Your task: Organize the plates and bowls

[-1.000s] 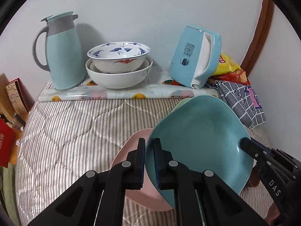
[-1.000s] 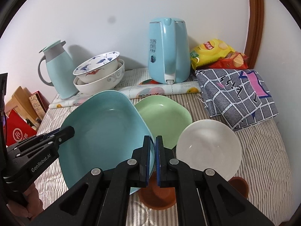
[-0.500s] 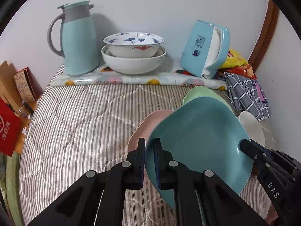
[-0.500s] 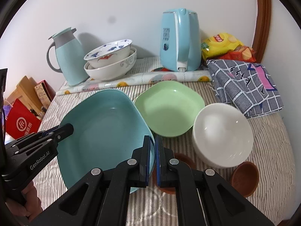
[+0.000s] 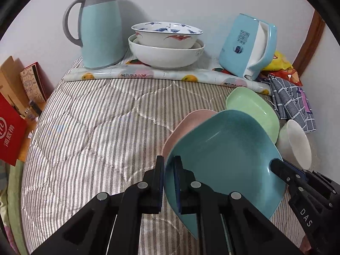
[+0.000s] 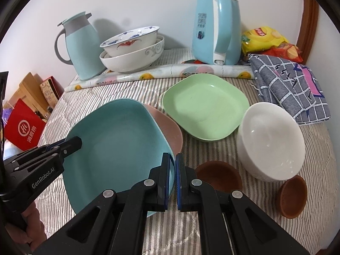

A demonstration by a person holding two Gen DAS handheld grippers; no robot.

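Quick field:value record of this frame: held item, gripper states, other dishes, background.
held: teal plate, tilted, gripped at opposite rims by both grippers
left gripper: shut on teal plate's rim
right gripper: shut on teal plate's rim
under it: pink plate, partly covered
nearby: green plate, white bowl, two brown cups, one on its side
rear: two stacked bowls between thermos jug and kettle
surface: striped quilted cover
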